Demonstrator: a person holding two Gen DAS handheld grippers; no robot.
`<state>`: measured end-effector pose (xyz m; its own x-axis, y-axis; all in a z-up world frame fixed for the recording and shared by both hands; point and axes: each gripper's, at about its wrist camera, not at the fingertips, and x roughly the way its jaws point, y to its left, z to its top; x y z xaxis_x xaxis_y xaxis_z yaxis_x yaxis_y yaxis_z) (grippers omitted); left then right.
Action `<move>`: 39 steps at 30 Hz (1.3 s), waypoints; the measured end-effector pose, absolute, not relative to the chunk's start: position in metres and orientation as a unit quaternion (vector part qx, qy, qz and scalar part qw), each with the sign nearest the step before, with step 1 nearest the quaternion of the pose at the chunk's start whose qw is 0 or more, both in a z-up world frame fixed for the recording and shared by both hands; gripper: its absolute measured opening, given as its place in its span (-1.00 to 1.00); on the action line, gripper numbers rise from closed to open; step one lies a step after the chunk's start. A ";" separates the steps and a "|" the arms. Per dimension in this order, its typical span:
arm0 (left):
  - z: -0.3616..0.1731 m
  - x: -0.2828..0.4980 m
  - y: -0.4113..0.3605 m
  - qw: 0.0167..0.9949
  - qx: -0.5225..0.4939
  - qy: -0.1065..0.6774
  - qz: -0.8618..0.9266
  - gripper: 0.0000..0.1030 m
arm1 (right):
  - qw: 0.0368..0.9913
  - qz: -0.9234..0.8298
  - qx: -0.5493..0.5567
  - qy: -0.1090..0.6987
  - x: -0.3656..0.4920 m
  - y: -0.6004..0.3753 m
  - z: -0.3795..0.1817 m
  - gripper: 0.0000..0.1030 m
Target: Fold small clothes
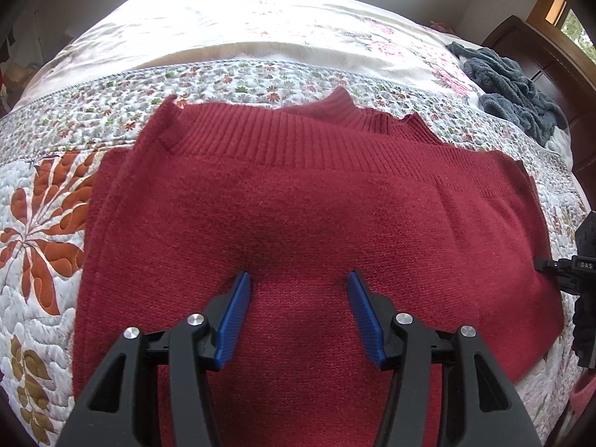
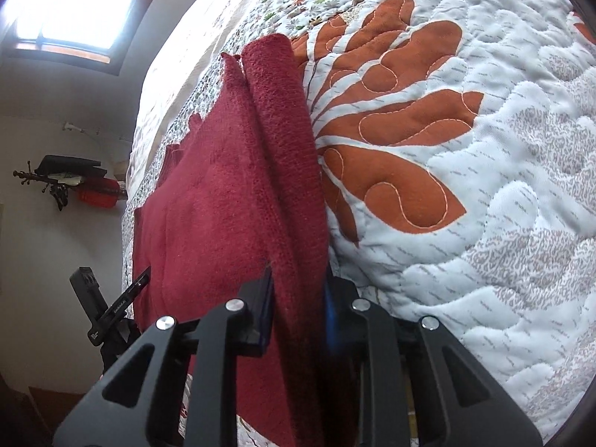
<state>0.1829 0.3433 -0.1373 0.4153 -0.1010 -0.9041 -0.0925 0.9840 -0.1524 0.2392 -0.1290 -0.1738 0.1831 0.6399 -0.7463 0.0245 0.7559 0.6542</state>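
1 red sweater (image 1: 316, 205) covers a floral quilt (image 1: 48, 171) beside grey clothes (image 1: 510, 85)

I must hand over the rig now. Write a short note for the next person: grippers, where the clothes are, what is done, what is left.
Left gripper: open, tips resting on the middle of the red sweater, holding nothing.
Right gripper: shut on the sweater's folded edge.
Sweater lies on the quilt, already partly folded, ribbed hem on top at the far side.
A grey garment waits crumpled at the far right.
Left: finish this fold, then probably the grey one.
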 end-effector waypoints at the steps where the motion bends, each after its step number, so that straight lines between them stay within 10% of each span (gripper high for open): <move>1: -0.138 0.183 0.343 0.836 -0.090 0.541 -0.002 0.08 | 0.718 0.214 0.276 0.602 0.239 -0.129 -0.174 -0.62; 21: -0.077 0.152 0.374 0.851 -0.111 0.513 -0.002 0.06 | 0.747 0.291 0.142 0.581 0.236 0.013 -0.051 -0.74; 39: -0.077 0.148 0.397 0.843 -0.172 0.510 -0.006 0.06 | 0.714 0.270 0.042 0.645 0.240 0.131 -0.120 -0.62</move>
